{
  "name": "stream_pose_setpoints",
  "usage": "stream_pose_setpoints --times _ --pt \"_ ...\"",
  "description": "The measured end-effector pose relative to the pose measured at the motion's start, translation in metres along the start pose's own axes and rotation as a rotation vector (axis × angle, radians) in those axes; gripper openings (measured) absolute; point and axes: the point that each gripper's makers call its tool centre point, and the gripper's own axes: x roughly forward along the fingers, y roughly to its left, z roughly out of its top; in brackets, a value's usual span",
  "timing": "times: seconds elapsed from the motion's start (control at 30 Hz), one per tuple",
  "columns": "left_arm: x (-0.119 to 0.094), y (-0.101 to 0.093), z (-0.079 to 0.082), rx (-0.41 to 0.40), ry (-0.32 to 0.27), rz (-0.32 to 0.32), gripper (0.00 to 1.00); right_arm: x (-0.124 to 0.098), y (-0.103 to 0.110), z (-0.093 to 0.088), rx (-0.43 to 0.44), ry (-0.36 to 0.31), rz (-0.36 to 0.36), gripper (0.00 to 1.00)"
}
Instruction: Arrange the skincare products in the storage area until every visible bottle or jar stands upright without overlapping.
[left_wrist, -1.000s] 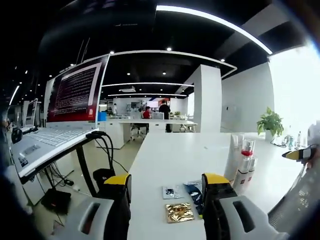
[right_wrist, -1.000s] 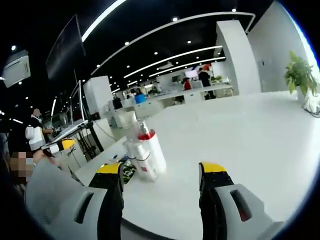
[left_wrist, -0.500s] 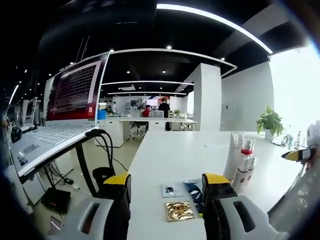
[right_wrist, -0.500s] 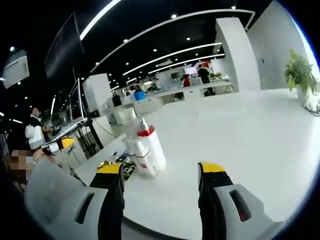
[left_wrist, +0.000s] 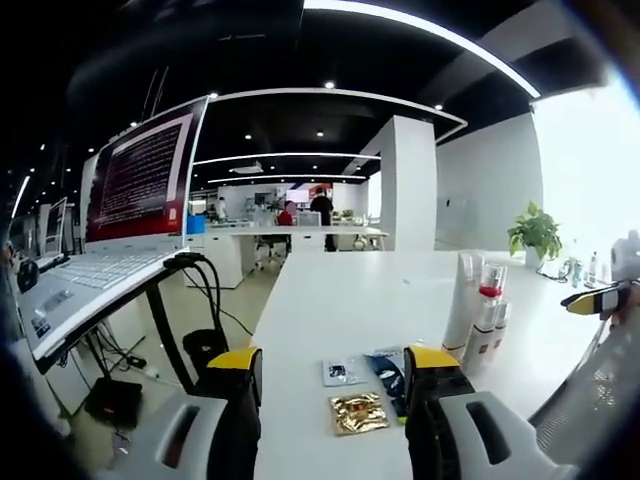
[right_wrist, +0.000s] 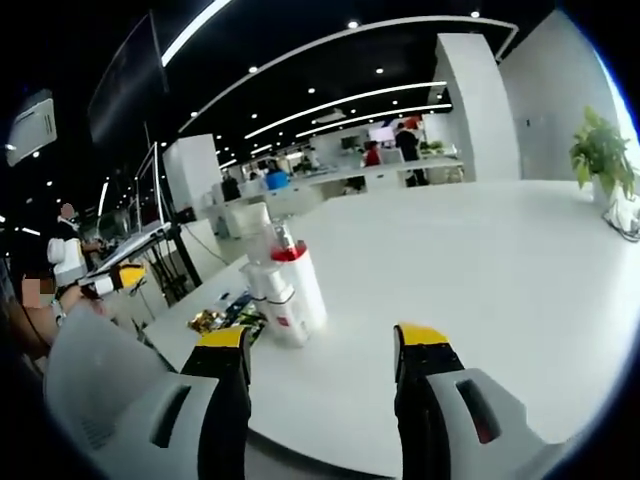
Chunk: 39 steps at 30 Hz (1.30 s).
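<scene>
In the left gripper view the left gripper (left_wrist: 332, 368) hangs with its jaws spread and nothing between them, above a white table (left_wrist: 350, 300), where a gold sachet (left_wrist: 358, 412) lies flat at the lower middle of the frame with two more sachets (left_wrist: 366, 370) just above it. A tight cluster of white bottles (left_wrist: 478, 318) stands upright at the right of that frame, long axes vertical, the red-collared one tallest. In the right gripper view the right gripper (right_wrist: 322, 355) is likewise spread and empty, with the bottles (right_wrist: 284, 292) left of centre, leaning slightly in the frame, caps toward the top.
</scene>
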Motion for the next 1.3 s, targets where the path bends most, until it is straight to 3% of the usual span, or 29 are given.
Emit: stream_pose_setpoints --times 1.0,1.3 --pt "0.0011 0.0010 -0.0033 0.009 0.021 -0.002 0.58 0.0021 -0.0030 -0.0041 -0.024 0.026 -0.003 0.50" --pt "0.0019 -0.0004 -0.0076 0.014 0.048 -0.009 0.58 0.0018 -0.0062 -0.0034 0.016 0.010 -0.006 0.50"
